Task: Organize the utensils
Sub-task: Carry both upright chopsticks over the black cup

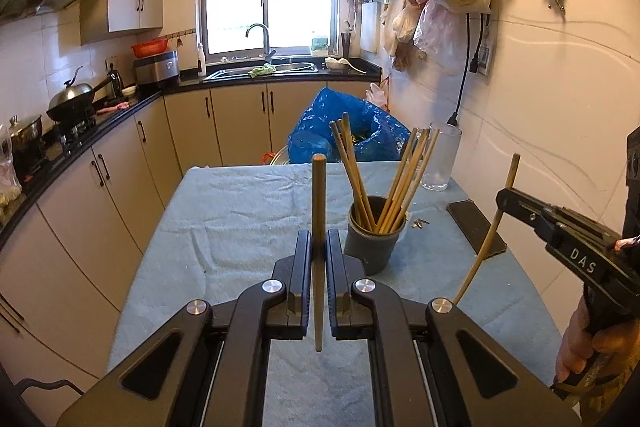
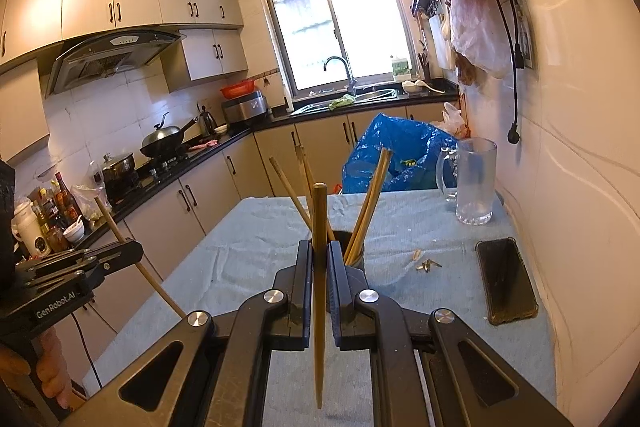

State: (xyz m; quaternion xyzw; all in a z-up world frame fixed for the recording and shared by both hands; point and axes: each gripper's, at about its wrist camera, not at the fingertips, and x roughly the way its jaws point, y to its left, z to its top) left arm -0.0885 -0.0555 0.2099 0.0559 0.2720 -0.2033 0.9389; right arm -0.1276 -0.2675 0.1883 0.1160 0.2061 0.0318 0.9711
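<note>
Both claws, left [image 1: 319, 247] and right [image 2: 320, 259], are each pinching one chopstick [image 1: 319, 211] above the cup [image 1: 372, 243] near your tabletop's [image 1: 240, 219] far edge.

Two grippers, the left gripper [image 1: 319, 247] and the right gripper [image 2: 319, 259], with one chopstick [image 1: 319, 227] in the first and one more chopstick [image 2: 319, 267] in the second, so two held. One dark holder cup [image 1: 370, 247] with roughly eight or nine chopsticks [image 1: 400, 183] fanned out in it, hard to count exactly since they overlap. Also on the table: one glass mug [image 2: 474, 183], one phone [image 2: 506, 281], and one blue plastic bag [image 1: 344, 127] behind it.
</note>
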